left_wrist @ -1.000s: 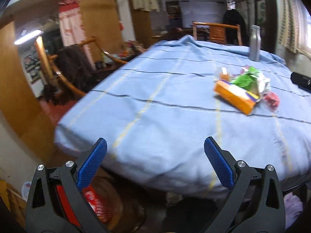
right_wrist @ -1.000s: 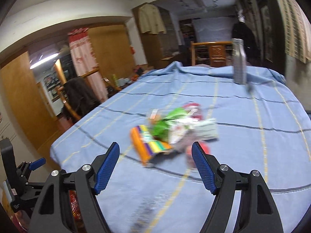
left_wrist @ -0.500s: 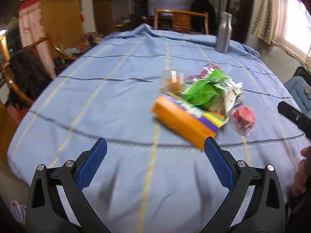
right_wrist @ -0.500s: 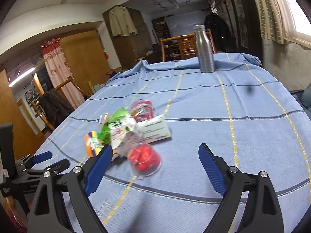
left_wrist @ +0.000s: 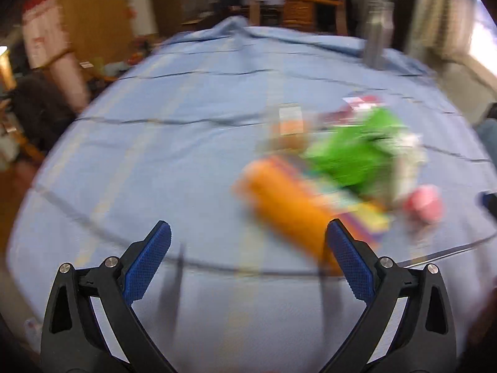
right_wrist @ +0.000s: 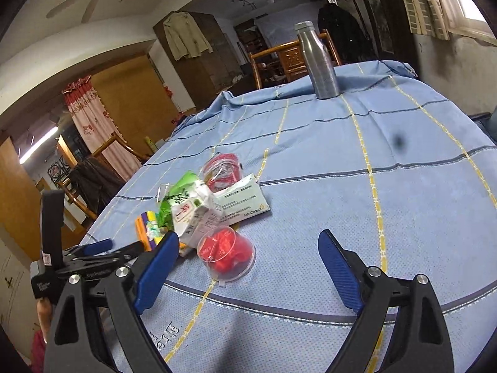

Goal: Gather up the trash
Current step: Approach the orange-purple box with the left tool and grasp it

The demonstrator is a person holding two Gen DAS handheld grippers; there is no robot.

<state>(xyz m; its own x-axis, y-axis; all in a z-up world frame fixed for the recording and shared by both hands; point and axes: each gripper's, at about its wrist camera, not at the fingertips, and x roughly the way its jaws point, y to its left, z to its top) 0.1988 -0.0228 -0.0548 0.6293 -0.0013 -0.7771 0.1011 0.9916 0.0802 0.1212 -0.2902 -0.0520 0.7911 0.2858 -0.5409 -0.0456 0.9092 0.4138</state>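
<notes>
Left claw point(left_wrist: 248, 239) wide open, empty; right claw point(right_wrist: 248, 248) just opened wide, empty, near trash pile point(right_wrist: 202, 205).

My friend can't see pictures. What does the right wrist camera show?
The right gripper, open and empty, hovers near a clear cup of red wrappers on a blue tablecloth. Behind the cup lie more wrappers; a metal bottle stands far back.

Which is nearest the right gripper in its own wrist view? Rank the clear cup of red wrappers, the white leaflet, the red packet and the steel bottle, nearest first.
From the right gripper, jaws open and empty:
1. Clear cup of red wrappers, between the jaws, just ahead.
2. White leaflet, behind the cup.
3. Red packet, at the pile's far edge.
4. Steel bottle, upright at the table's far end.
</notes>
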